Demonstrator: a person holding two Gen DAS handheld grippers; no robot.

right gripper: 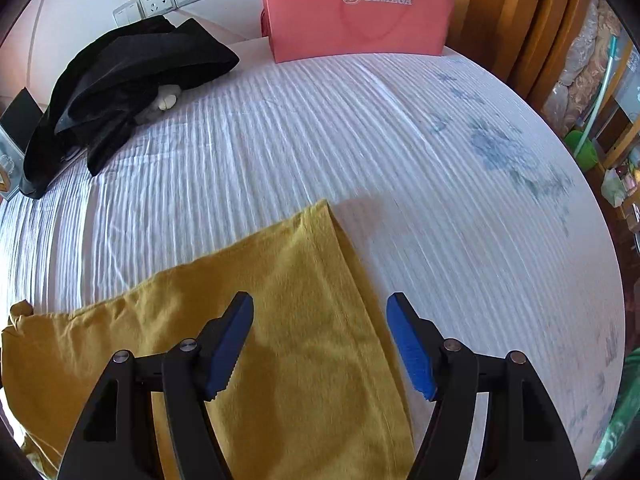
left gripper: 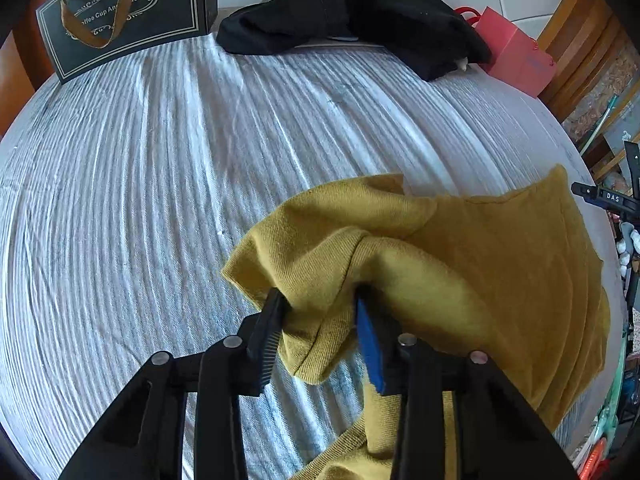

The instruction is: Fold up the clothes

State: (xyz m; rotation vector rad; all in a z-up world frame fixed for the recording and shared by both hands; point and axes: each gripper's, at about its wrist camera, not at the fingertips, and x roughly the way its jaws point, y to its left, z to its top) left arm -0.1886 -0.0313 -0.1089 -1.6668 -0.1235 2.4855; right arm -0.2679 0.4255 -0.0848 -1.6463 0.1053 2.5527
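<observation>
Folding a mustard garment on the bed

Our left tongs pinch its bunched edge; our right tongs hover spread above it, the black clothes well beyond

Bed middle lies open, striped cover bare. Far edge blocked: black clothes heap, pink bag, dark gift bag at left corner.

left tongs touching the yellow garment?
Touching. Left wrist view: left tongs pinch a bunched fold of the yellow garment between both fingers.
</observation>
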